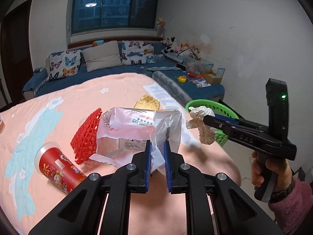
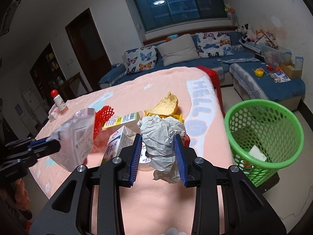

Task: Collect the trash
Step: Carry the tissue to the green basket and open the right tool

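We see a crumpled white paper wad [image 2: 163, 141] held aloft, a clear plastic wrapper bag [image 1: 137, 129] lifted, and a green perforated plastic bin [image 2: 264, 139] on the floor.

Basket [image 2: 264, 135] right of table [image 2: 137, 94]; sofa [image 2: 195, 62] behind.

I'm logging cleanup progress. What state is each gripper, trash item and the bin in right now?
left gripper: shut on the plastic bag
plastic bag: crumpled, lifted
right gripper: shut on the crumpled paper
crumpled paper: held above the table
green basket: upright, nearly empty
red cup: lying on its side
milk carton: opened, on the table
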{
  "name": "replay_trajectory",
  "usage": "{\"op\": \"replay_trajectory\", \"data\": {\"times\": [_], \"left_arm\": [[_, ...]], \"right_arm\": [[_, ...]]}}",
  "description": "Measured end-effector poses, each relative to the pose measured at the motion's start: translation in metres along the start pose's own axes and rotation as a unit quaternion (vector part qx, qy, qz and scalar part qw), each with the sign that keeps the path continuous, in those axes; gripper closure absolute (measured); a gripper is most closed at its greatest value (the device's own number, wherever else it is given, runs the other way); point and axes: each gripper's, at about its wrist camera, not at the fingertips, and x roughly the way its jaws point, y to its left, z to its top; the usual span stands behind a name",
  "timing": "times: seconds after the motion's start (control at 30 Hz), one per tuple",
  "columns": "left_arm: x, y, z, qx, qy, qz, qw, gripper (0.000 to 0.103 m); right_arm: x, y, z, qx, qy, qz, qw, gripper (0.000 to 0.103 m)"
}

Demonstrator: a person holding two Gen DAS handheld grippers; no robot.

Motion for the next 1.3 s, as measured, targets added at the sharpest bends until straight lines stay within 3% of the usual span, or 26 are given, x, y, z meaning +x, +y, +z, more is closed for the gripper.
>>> {"op": "replay_trajectory", "data": {"times": [0.27,0.6,1.07,1.13,1.3], "left_arm": [[-0.010,-0.012,0.018,0.015,-0.017,-0.024,0.9995,0.091],[0.000,-0.013,0.042,0.015,-0.020,-0.043,0.9988,0.091],[0.045,-0.044,0.091,0.042,-0.014,-0.069,0.9967,0.091],[0.054,-0.052,0.097,0.049,-0.010,-0.076,0.9959,0.091],[0.077,-0.076,0.114,0.063,-0.008,-0.089,0.9940,0.091]], "right_arm": [[-0.010,-0.024,0.010,0.023,-0.014,-0.022,0.999,0.069],[-0.016,-0.099,0.028,0.064,-0.017,-0.091,0.994,0.069],[0.022,-0.174,0.021,0.130,0.018,-0.120,0.984,0.065],[0.024,-0.180,0.019,0.135,0.019,-0.114,0.984,0.055],[0.020,-0.192,0.015,0.147,0.015,-0.120,0.982,0.054]]}}
